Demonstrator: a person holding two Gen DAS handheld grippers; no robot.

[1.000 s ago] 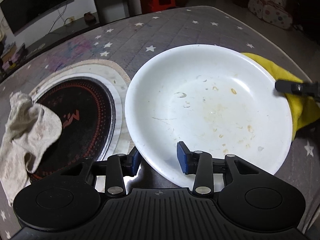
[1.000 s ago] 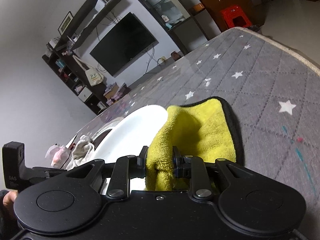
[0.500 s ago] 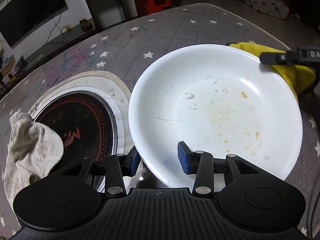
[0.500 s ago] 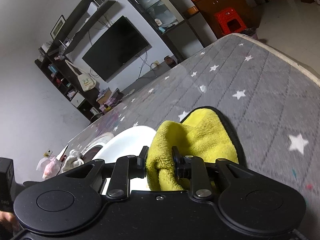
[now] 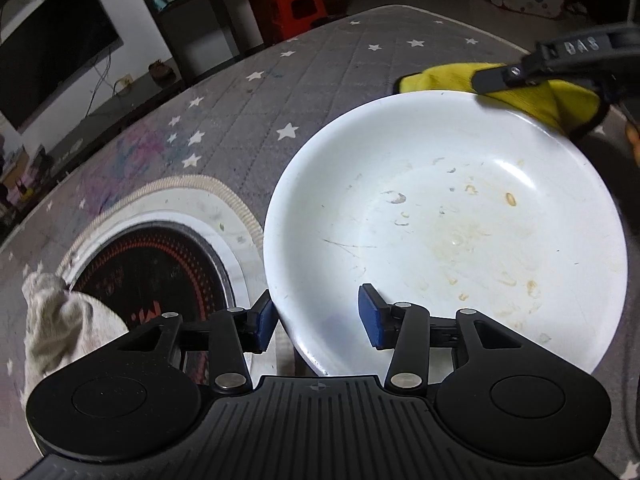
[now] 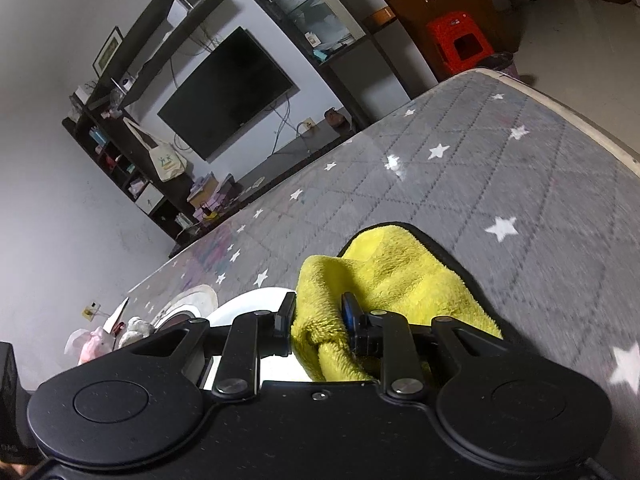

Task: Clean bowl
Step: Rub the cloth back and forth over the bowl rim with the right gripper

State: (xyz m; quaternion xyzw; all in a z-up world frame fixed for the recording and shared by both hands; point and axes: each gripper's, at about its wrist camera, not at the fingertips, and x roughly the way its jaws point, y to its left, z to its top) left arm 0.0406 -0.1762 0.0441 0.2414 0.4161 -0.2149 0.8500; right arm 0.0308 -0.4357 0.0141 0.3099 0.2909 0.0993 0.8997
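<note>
A wide white bowl [image 5: 448, 224] with dried food specks lies on the grey star-patterned cover. My left gripper [image 5: 316, 320] straddles its near-left rim with one pad outside and one inside, jaws apart, not clamping. My right gripper [image 6: 318, 316] is shut on a yellow cloth [image 6: 392, 276], held at the bowl's far right rim. The cloth [image 5: 452, 78] and the right gripper [image 5: 560, 64] also show in the left wrist view. A sliver of the bowl [image 6: 256, 300] shows in the right wrist view.
A round black induction cooktop [image 5: 152, 272] sits in the table left of the bowl, with a beige rag [image 5: 60, 328] on its near-left edge. The table's far edge [image 6: 568, 104] curves off to the right. A TV and shelves stand beyond.
My right gripper has lifted the yellow cloth up and toward the bowl's far rim. The bowl and my left gripper have stayed about where they were.
</note>
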